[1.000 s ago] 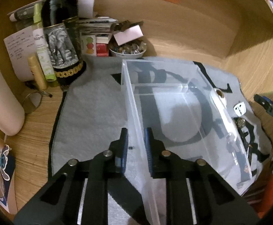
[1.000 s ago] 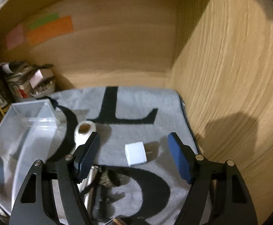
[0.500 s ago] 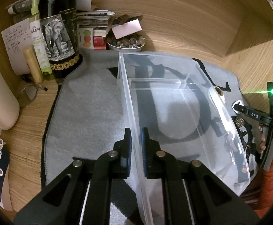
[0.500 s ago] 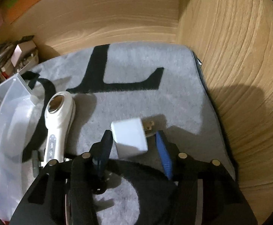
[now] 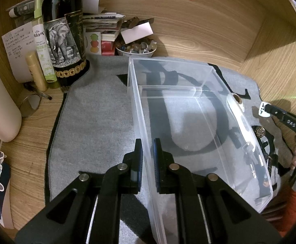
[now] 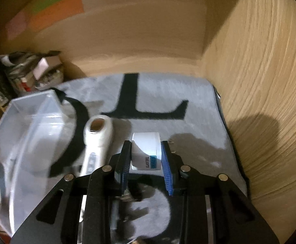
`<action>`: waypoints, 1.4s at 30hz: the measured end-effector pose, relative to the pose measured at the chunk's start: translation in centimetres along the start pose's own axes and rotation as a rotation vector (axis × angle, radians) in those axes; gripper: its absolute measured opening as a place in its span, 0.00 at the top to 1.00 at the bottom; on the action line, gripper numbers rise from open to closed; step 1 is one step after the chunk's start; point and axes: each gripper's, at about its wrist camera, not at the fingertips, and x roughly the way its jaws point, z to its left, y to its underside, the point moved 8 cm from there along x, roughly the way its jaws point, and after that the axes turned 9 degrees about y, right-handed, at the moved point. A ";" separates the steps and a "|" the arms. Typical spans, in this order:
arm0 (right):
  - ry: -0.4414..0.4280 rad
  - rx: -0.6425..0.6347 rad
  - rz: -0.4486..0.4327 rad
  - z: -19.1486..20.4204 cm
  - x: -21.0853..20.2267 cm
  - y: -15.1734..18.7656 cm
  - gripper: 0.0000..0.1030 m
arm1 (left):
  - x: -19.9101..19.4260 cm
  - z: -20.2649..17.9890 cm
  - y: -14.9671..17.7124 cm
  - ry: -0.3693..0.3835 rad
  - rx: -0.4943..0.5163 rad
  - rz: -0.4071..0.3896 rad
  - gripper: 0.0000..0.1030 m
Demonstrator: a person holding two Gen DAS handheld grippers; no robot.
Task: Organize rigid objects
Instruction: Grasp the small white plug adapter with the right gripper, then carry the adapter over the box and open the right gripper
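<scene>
Left gripper (image 5: 147, 152) clamped on clear bin (image 5: 201, 93) wall; right gripper (image 6: 147, 158) closing around white adapter (image 6: 147, 152). Next: lifting left into bin.

Dim warm light, hard shadows, fisheye bending at dark edges; right wrist view motion-blurred, left sharp

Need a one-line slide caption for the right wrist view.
Right tongs closing on a white travel adapter above the grey mat, clear bin alongside.
</scene>
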 end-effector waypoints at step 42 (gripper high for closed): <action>-0.316 -0.431 0.030 21.2 -1.4 0.1 0.74 | 0.2 -0.4 0.0 -0.001 0.034 -0.032 0.90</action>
